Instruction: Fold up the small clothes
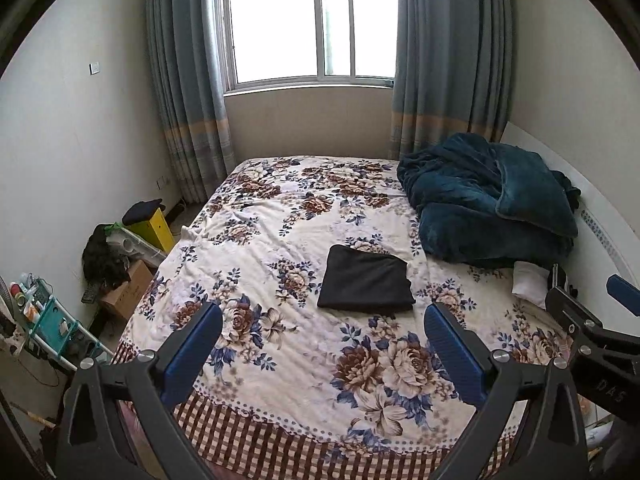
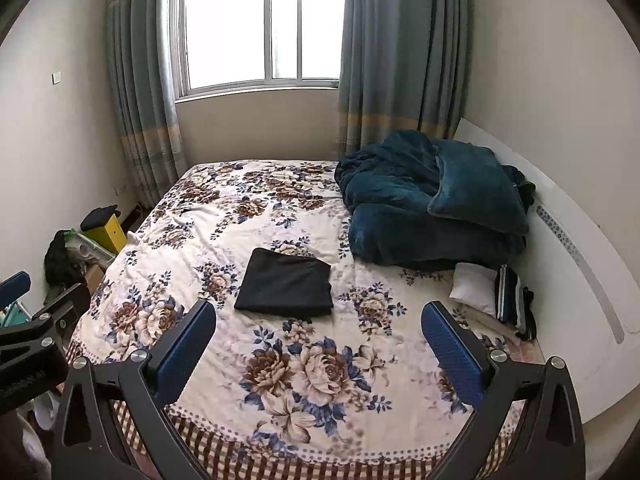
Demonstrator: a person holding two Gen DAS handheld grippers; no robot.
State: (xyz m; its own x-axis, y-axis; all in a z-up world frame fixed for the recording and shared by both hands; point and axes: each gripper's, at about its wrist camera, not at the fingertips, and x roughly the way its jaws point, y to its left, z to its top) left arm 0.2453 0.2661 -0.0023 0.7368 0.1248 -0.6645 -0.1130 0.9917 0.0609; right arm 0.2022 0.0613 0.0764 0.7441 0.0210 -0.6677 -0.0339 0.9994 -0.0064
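Note:
A black garment [image 1: 366,280] lies folded in a flat rectangle on the floral bedspread [image 1: 280,240], in the middle of the bed. It also shows in the right wrist view [image 2: 286,283]. My left gripper [image 1: 324,316] is open and empty, held above the near end of the bed, short of the garment. My right gripper [image 2: 319,314] is open and empty too, beside the left one, also short of the garment. The right gripper's body shows at the right edge of the left wrist view [image 1: 592,332].
A dark teal blanket [image 1: 488,200] is heaped at the far right of the bed. A white pillow [image 2: 474,286] and a striped item [image 2: 510,300] lie by the white headboard [image 2: 580,260]. Boxes, a yellow container [image 1: 154,226] and a teal rack [image 1: 48,320] crowd the floor on the left.

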